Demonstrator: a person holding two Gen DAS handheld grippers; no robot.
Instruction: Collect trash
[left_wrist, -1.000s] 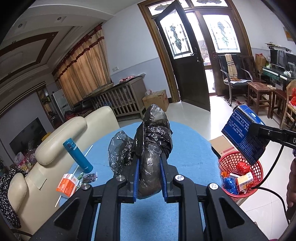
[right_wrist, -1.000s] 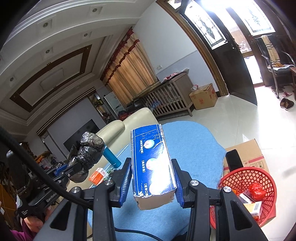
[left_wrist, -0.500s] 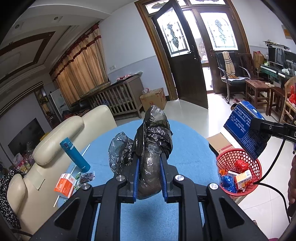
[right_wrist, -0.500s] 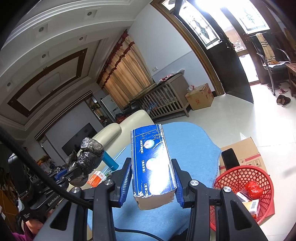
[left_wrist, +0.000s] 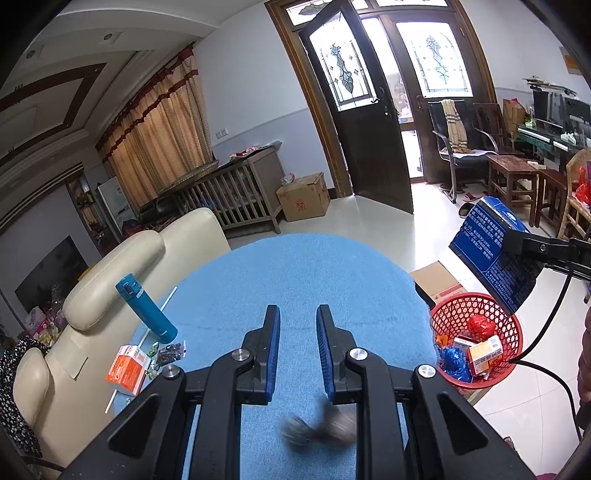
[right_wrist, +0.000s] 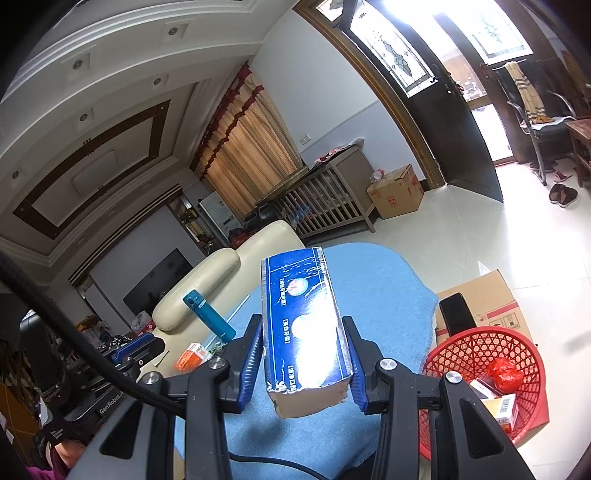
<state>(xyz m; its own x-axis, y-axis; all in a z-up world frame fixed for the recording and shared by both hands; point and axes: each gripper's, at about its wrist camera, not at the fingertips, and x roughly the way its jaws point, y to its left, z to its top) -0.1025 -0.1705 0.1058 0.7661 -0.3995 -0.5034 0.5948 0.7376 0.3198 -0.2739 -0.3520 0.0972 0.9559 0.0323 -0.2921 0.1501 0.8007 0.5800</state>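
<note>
My left gripper (left_wrist: 297, 314) is open and empty above the blue tablecloth (left_wrist: 295, 273). A blurred black plastic bag (left_wrist: 319, 430) falls just below its fingers. My right gripper (right_wrist: 303, 326) is shut on a blue carton (right_wrist: 304, 325), held above the table's right edge; the carton also shows in the left wrist view (left_wrist: 493, 251). The red trash basket (left_wrist: 439, 321) stands on the floor to the right of the table and holds several pieces of trash; it also shows in the right wrist view (right_wrist: 465, 343).
A teal bottle (left_wrist: 146, 314), an orange box (left_wrist: 127, 369), small wrappers (left_wrist: 168, 352) and a white straw (left_wrist: 162, 304) lie at the table's left. A cream sofa (left_wrist: 122, 266) stands left. A cardboard box (right_wrist: 487, 295) with a phone (right_wrist: 456, 314) sits behind the basket.
My left gripper has opened and let go of the black bag, which is dropping below the fingers. The right gripper still holds the blue carton.
</note>
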